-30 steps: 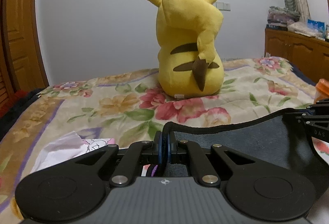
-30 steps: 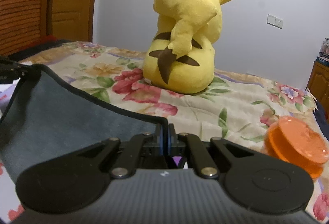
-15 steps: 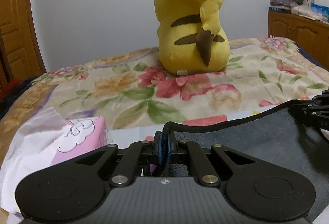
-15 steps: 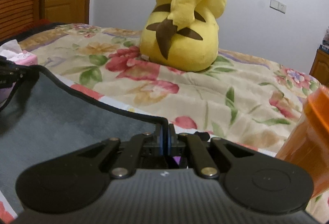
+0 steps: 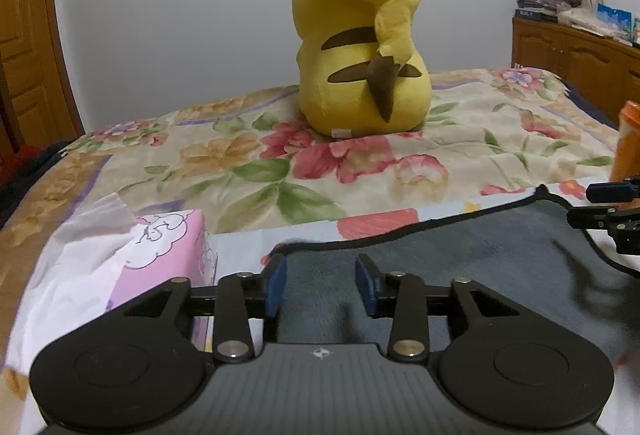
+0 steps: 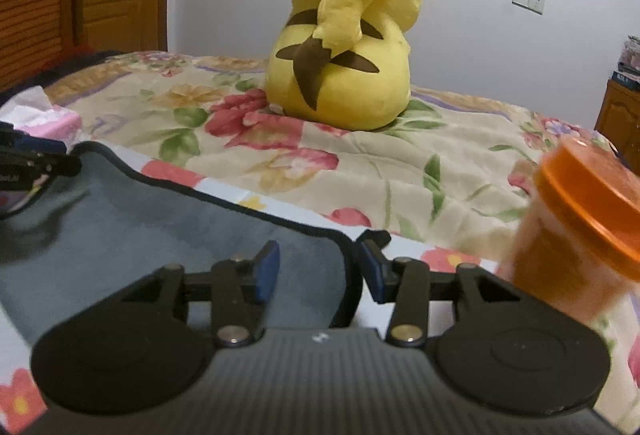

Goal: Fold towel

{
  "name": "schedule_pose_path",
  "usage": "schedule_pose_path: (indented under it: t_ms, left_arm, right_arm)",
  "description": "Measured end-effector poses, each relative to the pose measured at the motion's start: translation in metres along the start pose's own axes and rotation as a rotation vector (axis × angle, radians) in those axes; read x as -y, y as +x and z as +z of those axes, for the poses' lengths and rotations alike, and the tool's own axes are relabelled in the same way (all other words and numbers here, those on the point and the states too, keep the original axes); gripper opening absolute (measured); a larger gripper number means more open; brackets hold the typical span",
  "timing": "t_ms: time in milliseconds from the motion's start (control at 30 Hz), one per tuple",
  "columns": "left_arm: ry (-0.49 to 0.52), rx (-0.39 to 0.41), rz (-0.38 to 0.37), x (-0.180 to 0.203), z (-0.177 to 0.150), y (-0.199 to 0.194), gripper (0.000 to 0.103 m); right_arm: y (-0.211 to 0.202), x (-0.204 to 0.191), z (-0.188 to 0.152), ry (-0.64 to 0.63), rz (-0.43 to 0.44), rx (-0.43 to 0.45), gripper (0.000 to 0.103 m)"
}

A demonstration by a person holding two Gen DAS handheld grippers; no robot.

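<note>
Two grippers: I have both with their blue pads spread apart and nothing clamped between them.
Left gripper (image 5: 320, 285): its fingers straddle the towel's far-left corner; the cloth lies slack between the pads, which do not pinch it.
Right gripper (image 6: 318, 269): jaws parted the same way around the far-right corner, the black hem running between them; I cannot tell whether one pad brushes the hem.
Step in hand: I judge this to be the release at the end of a fold, the carried edge now laid down on the bed.
Next move: I would draw both grippers straight back and clear of the cloth without dragging the hem, then look for the next edge to take if another fold is wanted.
Towel (image 5: 460, 259): dark grey, soft pile, bound in black, lying fairly flat on the near part of the floral bedspread (image 5: 280, 171), its far edge sagging in a shallow curve between the two corners.
Neighbours: tissue box (image 5: 160, 255) just left of it, orange jar (image 6: 580, 231) just right, yellow plush toy (image 5: 360, 35) well beyond.
</note>
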State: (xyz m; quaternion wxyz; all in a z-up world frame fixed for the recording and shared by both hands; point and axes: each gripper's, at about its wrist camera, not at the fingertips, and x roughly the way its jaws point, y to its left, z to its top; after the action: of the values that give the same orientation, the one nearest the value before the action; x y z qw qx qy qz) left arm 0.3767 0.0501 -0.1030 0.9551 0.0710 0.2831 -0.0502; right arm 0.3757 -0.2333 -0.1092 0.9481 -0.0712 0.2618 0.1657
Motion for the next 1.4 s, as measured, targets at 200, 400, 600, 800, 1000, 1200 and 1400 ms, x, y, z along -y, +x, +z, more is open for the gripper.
schedule_pose_path:
  t_ms: [200, 400, 600, 800, 1000, 1200, 1400]
  left_arm:
    - [0.025, -0.015, -0.028, 0.009, -0.005, -0.032, 0.049]
    - [0.045, -0.013, -0.038, 0.017, -0.008, -0.065, 0.055]
    - [0.041, -0.018, -0.049, 0.020, -0.010, -0.093, 0.061]
    - [0.040, -0.009, -0.046, 0.021, -0.009, -0.121, 0.067]
    - [0.024, 0.012, -0.037, 0.022, -0.010, -0.151, 0.087]
    - [0.043, 0.018, -0.025, 0.027, -0.014, -0.174, 0.099]
    - [0.035, 0.018, -0.011, 0.029, -0.023, -0.192, 0.103]
  right_arm:
    - [-0.035, -0.006, -0.002, 0.026, 0.017, -0.002, 0.046]
    - [-0.069, -0.014, -0.002, 0.038, 0.028, 0.007, 0.046]
    - [-0.098, -0.023, -0.003, 0.038, 0.024, 0.016, 0.046]
    - [-0.124, -0.030, -0.005, 0.051, 0.029, 0.022, 0.046]
    - [-0.149, -0.036, -0.005, 0.056, 0.024, 0.034, 0.047]
    - [-0.173, -0.039, -0.008, 0.073, 0.018, 0.053, 0.058]
    - [-0.187, -0.043, -0.012, 0.075, -0.007, 0.063, 0.094]
